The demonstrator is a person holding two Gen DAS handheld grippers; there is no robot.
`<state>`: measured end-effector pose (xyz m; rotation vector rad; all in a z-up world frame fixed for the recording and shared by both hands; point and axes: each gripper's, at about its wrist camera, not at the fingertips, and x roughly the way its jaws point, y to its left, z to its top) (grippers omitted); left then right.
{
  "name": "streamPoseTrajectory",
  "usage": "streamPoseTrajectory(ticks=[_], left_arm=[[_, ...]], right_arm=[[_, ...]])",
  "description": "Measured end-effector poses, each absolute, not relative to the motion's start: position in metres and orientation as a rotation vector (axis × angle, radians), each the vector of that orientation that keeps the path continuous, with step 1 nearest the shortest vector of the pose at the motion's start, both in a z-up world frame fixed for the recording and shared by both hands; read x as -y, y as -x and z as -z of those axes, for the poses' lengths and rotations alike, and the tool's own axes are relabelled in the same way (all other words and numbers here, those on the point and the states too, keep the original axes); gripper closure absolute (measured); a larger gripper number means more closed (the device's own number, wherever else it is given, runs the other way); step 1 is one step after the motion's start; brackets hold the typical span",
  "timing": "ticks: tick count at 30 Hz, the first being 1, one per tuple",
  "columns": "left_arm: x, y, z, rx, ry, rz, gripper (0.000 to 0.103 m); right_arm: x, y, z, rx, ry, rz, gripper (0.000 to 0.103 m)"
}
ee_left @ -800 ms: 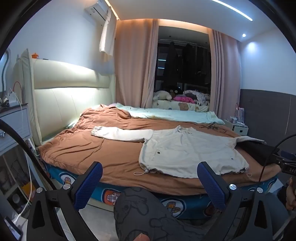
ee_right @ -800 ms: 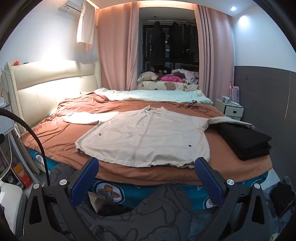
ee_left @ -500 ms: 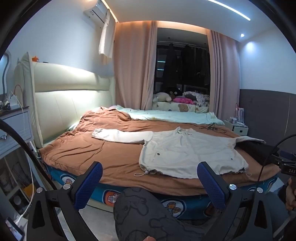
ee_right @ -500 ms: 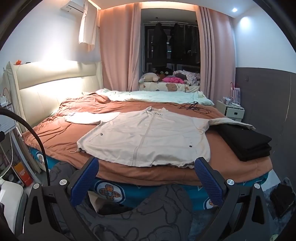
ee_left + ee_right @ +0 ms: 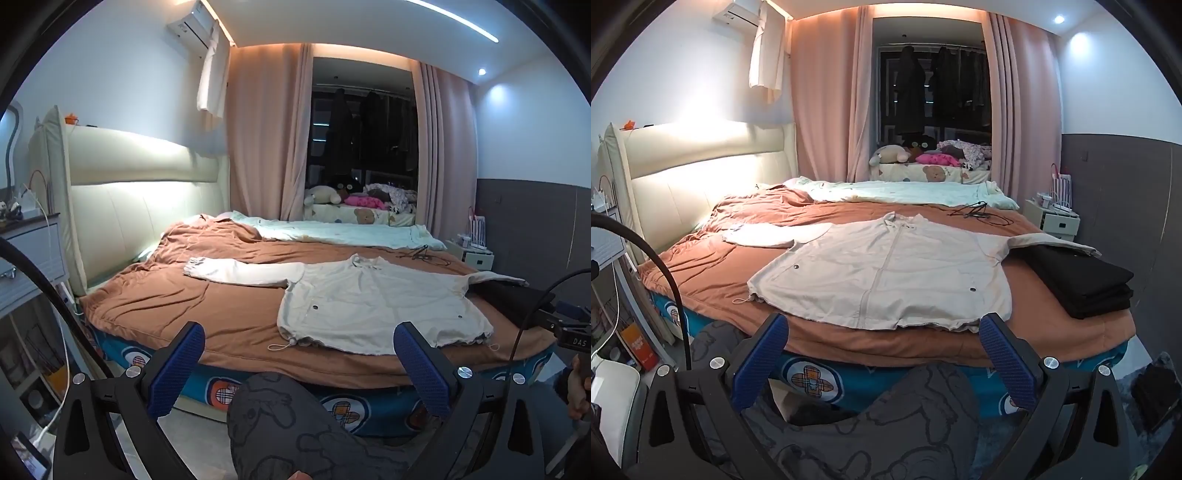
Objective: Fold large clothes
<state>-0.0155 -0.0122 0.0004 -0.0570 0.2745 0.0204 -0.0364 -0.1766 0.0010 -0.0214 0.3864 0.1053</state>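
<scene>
Both the left hand-held gripper [image 5: 299, 365] and right hand-held gripper [image 5: 884, 356] hang spread apart, short of the cream jacket [image 5: 886, 273] lying flat on the bed [image 5: 701, 273].

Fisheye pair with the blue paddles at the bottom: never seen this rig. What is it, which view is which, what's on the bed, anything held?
No robot here: a person carries a handheld two-finger claw in each hand, with a fisheye camera on each looking forward along its fingers. One picture is from the left claw, the other from the right claw; the blue paddles are the finger pads. Both claws are open and hold nothing, short of the bed. On the brown cover a cream jacket lies spread flat, front up, sleeves out to the sides. A folded black stack sits beside it under the right sleeve, and a black cable lies behind.
</scene>
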Motion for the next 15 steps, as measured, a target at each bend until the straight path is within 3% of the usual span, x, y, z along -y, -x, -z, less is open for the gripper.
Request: streamPoseTrajectory(ticks=[15], left_arm=[[0.0143, 0.0192, -0.0042, -0.275, 0.057, -0.02, 0.0]], right_arm=[[0.1755, 0.0379, -0.0012, -0.386, 0.021, -0.103, 0.0]])
